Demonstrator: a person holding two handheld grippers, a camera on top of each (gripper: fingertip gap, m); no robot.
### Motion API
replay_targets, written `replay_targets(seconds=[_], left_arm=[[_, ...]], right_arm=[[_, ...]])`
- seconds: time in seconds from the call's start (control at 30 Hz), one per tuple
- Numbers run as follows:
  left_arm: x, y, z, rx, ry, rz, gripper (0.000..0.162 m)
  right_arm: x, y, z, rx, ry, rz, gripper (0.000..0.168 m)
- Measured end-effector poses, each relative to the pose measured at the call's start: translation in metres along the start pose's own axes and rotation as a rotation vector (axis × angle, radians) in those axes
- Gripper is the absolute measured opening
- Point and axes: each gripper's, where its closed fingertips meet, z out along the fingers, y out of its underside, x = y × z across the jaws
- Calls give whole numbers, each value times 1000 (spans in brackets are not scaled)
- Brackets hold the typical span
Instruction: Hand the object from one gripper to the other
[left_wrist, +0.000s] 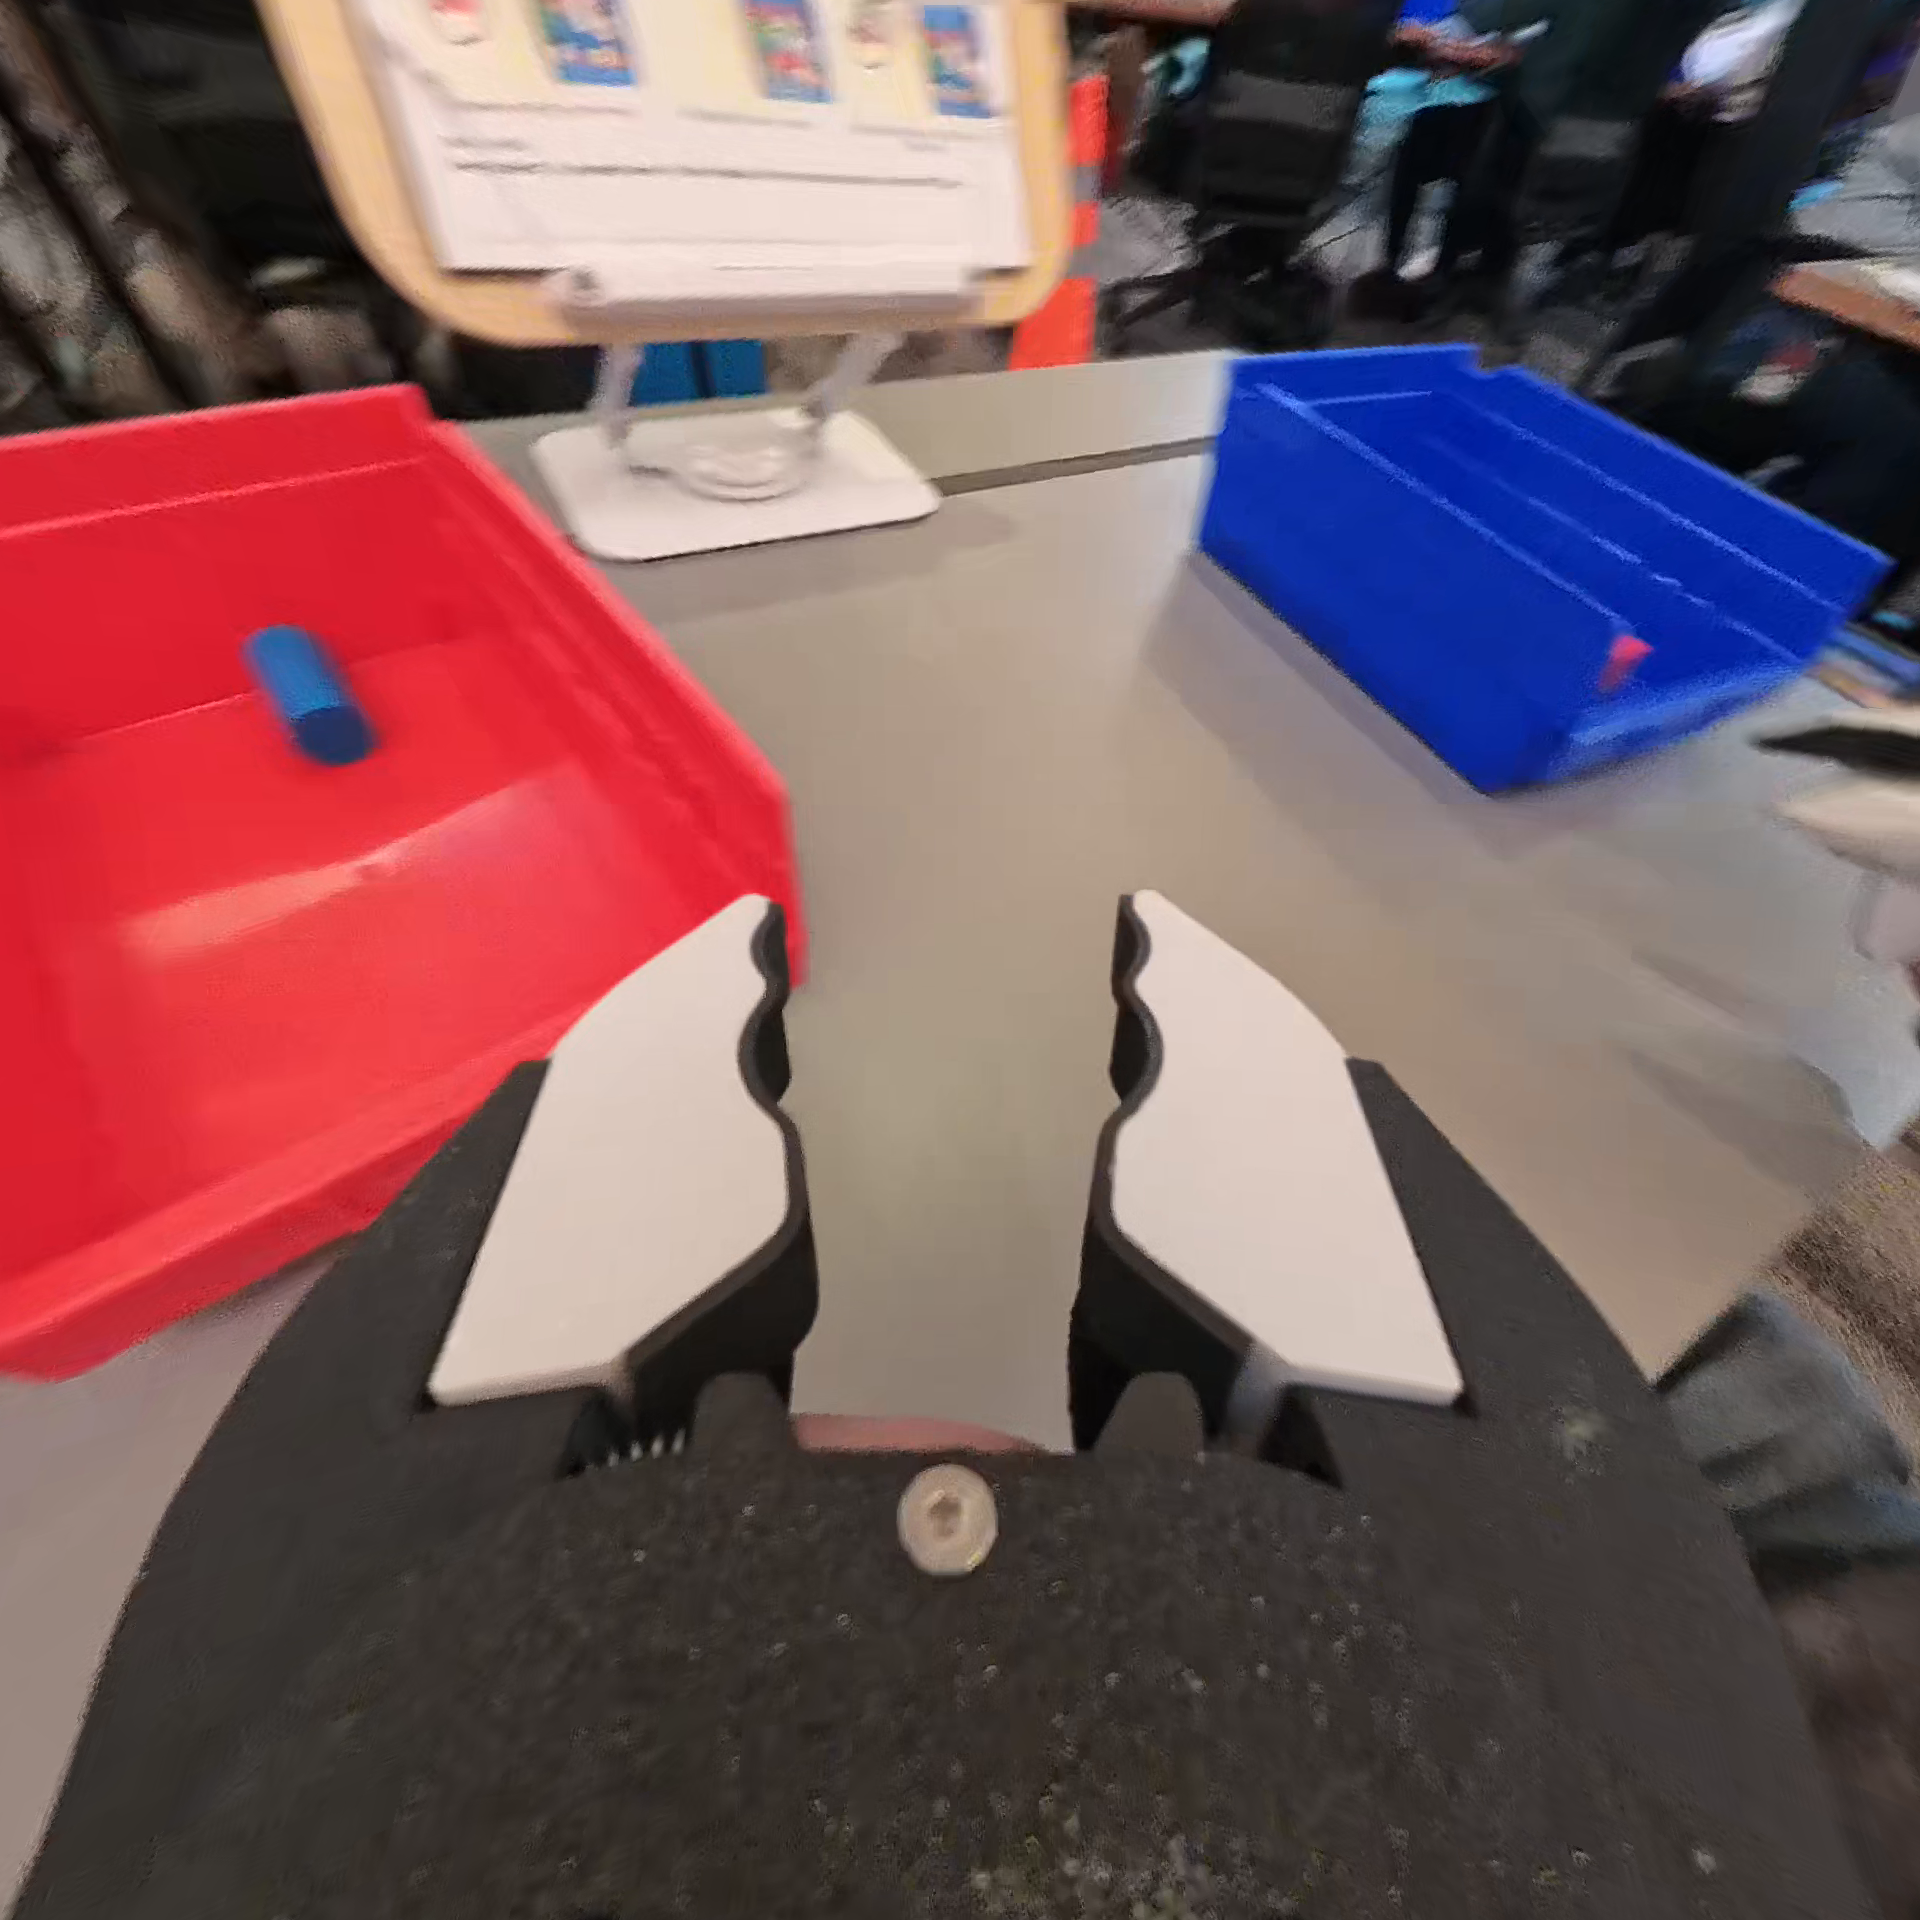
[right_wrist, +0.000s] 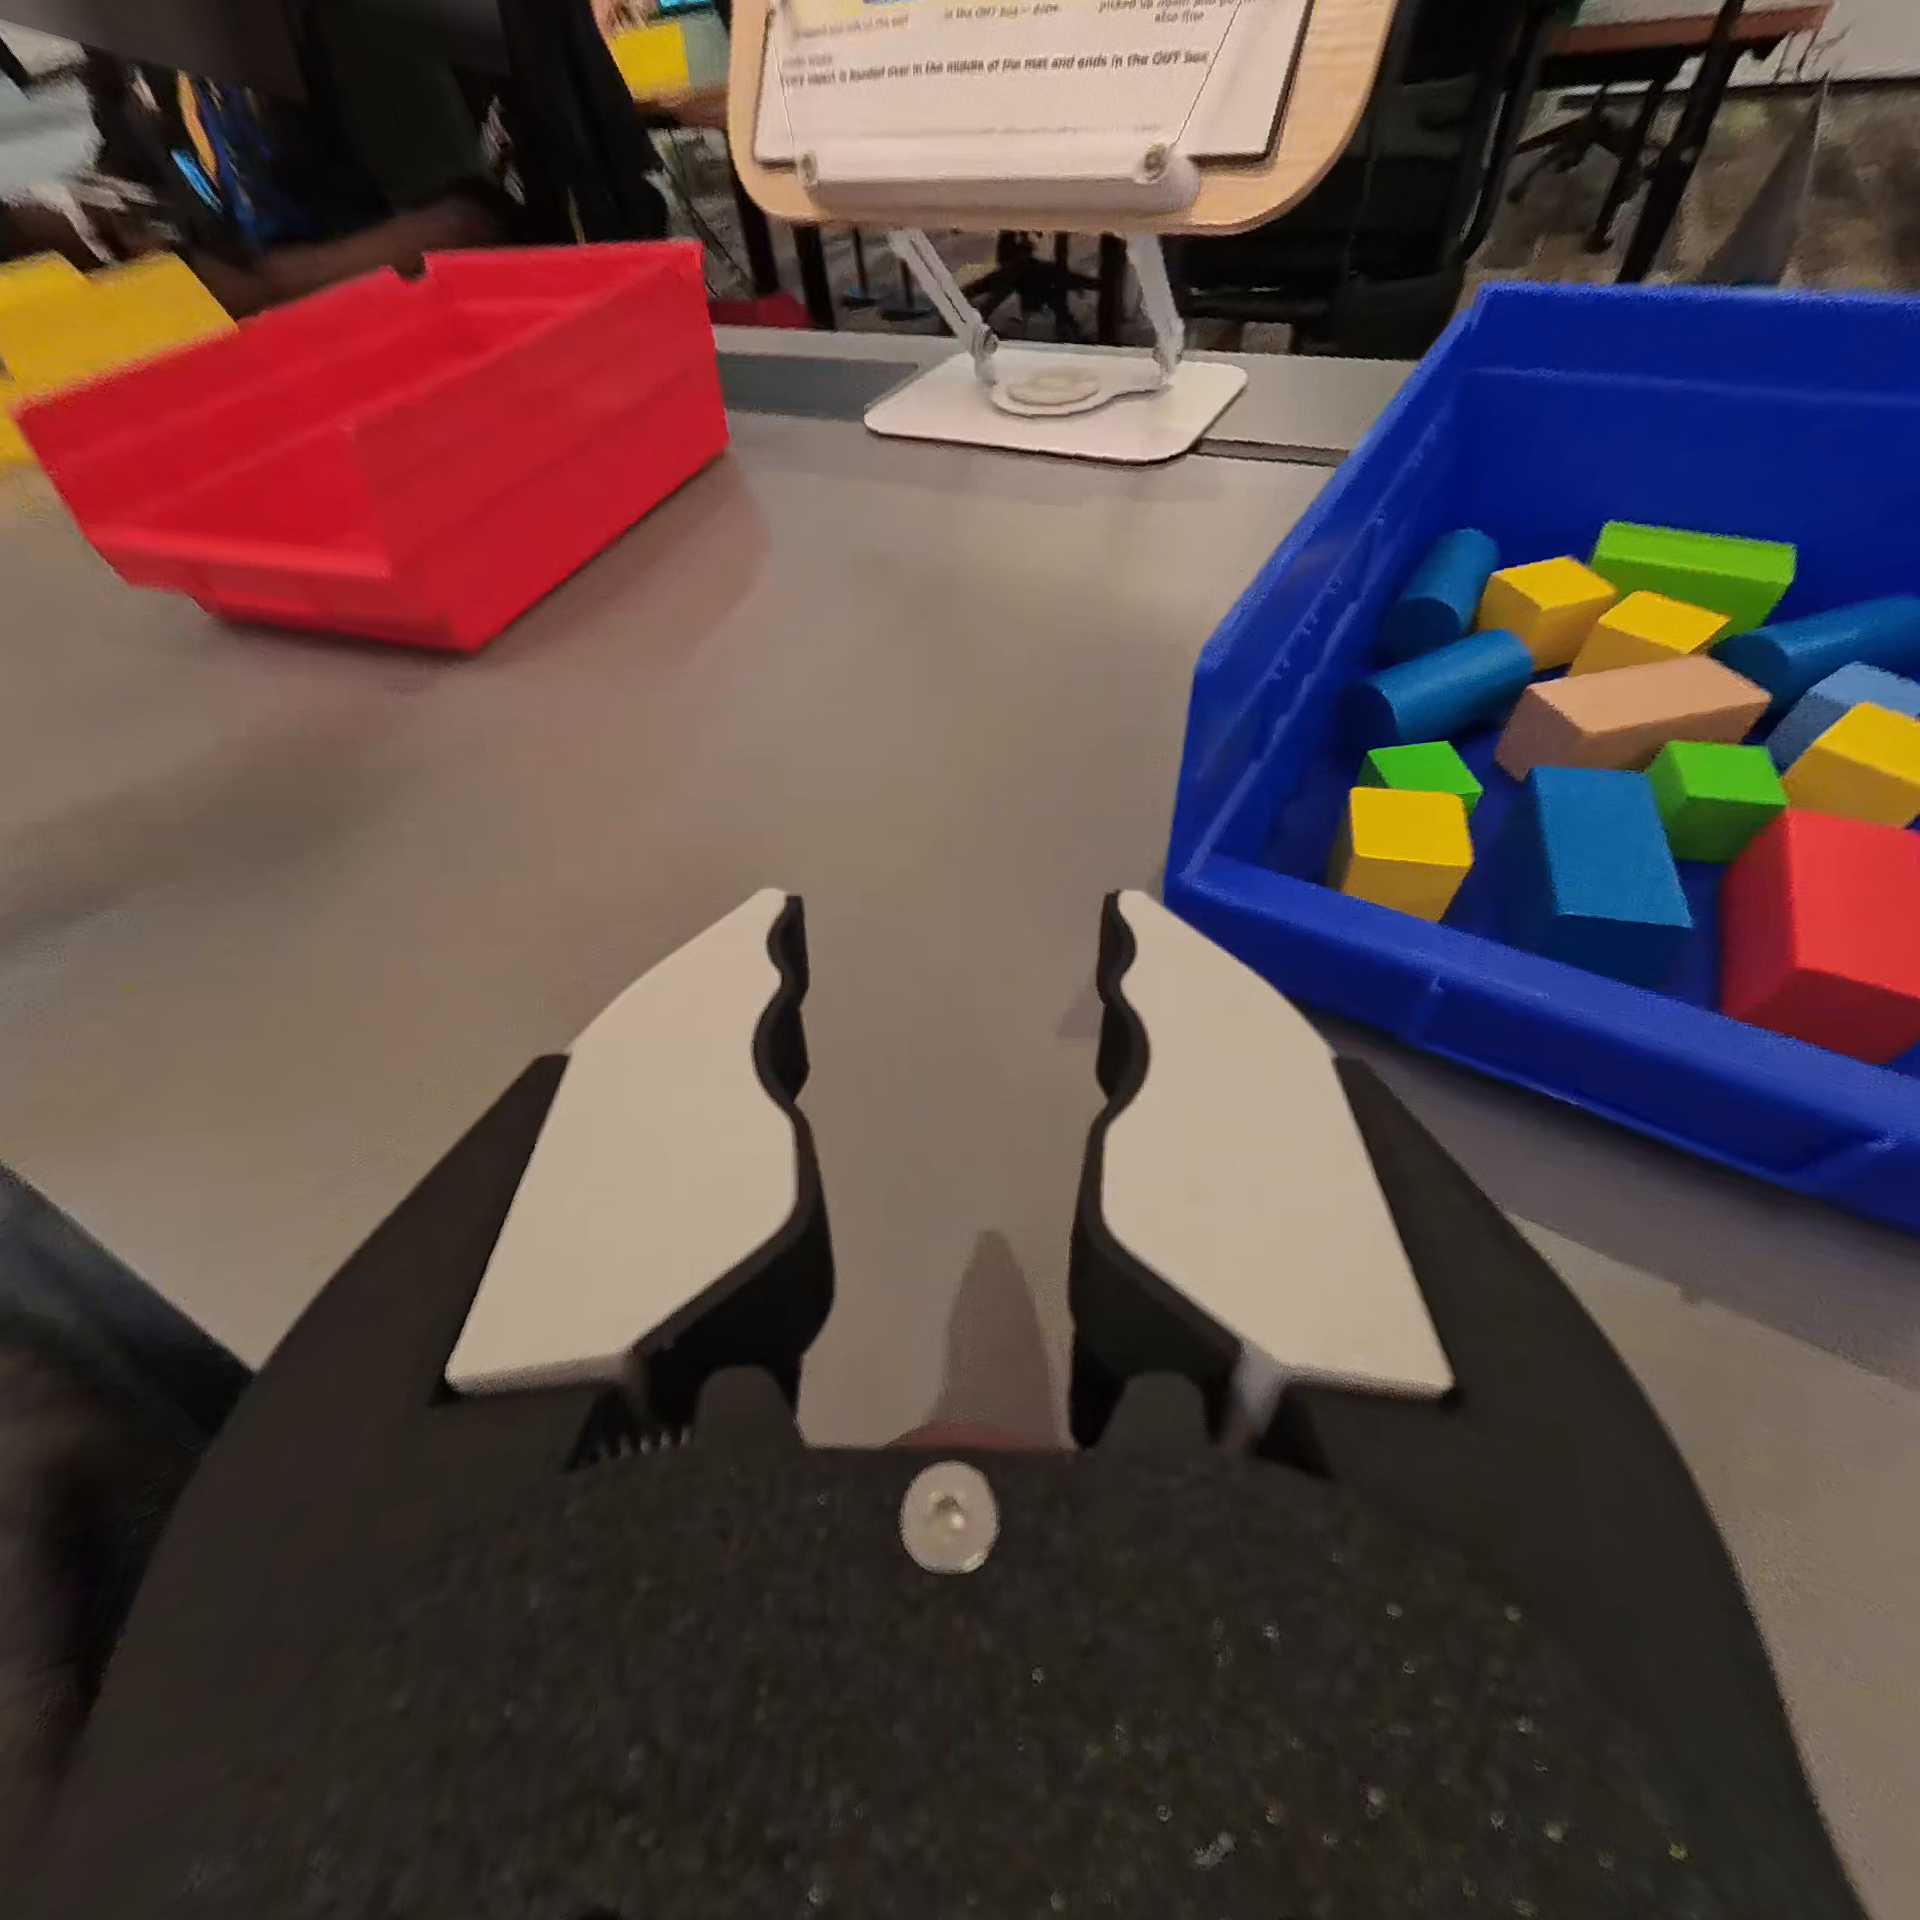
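Nearest in the left wrist view, the left gripper (left_wrist: 948, 914) hangs over the grey table (left_wrist: 987, 727) with its jaws spread and nothing between them. At about ten o'clock from its tips sits the red bin (left_wrist: 644, 665), and inside it, well apart from the gripper, lies a blue cylinder (left_wrist: 309, 694) on its side; its long axis runs from roughly eleven o'clock to five o'clock, with the flat round end at five o'clock facing the camera. Farther off at two o'clock stands the blue bin (left_wrist: 1434, 582), a small red shape showing at its near wall. At twelve o'clock, beyond both bins, is a white stand (left_wrist: 732, 478) carrying a wooden board with papers. In the right wrist view the right gripper (right_wrist: 951, 914) is likewise spread and empty above the table (right_wrist: 727, 779). Just beside it at two o'clock the blue bin (right_wrist: 1299, 707) holds a heap of coloured blocks (right_wrist: 1636, 712), among them blue cylinders, yellow and green cubes, a tan block and a red one. The red bin (right_wrist: 416, 468) lies farther away at ten o'clock.
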Motion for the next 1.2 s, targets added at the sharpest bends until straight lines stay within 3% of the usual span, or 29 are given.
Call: replay_targets(seconds=[0.1,0.23,0.47,0.63,0.83,0.93,0.97,1.2], left_arm=[[-51,-27,15,-133,-87,-92,63],[-128,-50,64,-322,-238,-164,60],[-221,-38,149,-729,-412,-218,60],[-238,-6,196,-878,-355,-392,60],[-273,27,211,-973,-454,-372,60],[-270,40,217,-998,-430,-381,42],[-271,41,217,-1000,-436,-371,34],[-249,29,219,-891,-267,-421,33]], right_arm=[[-9,1,4,3,-2,-32,54],[-19,8,9,-9,-30,-42,53],[-20,12,10,-18,-88,11,50],[-11,19,10,-42,-84,15,49],[-3,23,13,-57,-105,74,49],[-2,26,16,-73,-116,93,49],[-2,28,17,-83,-120,100,49],[-2,25,13,-71,-107,87,48]])
